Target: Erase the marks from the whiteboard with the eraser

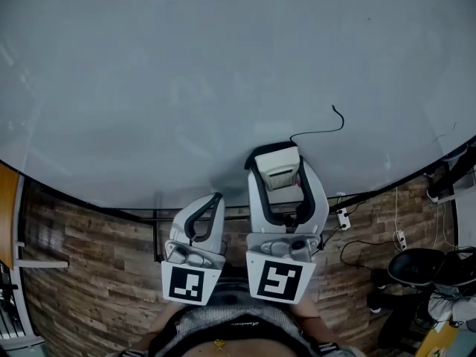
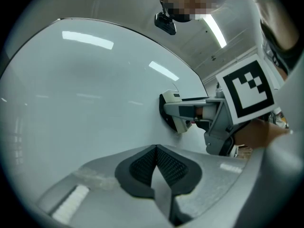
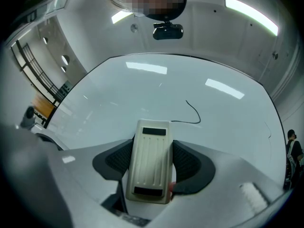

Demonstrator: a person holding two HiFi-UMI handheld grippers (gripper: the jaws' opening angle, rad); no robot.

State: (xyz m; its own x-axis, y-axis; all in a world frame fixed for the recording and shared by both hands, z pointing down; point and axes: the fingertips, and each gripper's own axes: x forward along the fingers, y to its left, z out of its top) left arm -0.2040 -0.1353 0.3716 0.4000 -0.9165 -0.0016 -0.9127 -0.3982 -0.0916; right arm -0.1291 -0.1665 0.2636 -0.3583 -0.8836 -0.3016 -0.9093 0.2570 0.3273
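- The right gripper [image 1: 277, 166] has its jaws clamped on the sides of the cream-coloured eraser [image 3: 150, 160], which stands lengthwise between the dark ribbed pads [image 3: 190, 163].
- Seen from the left gripper's side, the eraser's face lies flat against the whiteboard [image 1: 223, 73], with the right gripper reaching straight out to the board from the person's hand [image 2: 259, 133].
- The left gripper [image 1: 213, 202] has its jaws pressed together with nothing between them. It points at the board lower down and to the left of the right one, and I can't tell whether its tips touch the surface.
- Both marker cubes [image 1: 279, 280] sit side by side close to the person's body [image 1: 238, 333], so both arms are drawn in and the grippers run roughly parallel.
- A thin black mark [image 1: 320, 132] curls across the board just above and to the right of the eraser; it isn't covered by it.
- The rest of the board looks clean, with ceiling lights reflected in it.
- Below the board's edge are a brick-patterned floor [image 1: 97, 259] and, to the right, loose cables [image 1: 364, 244].
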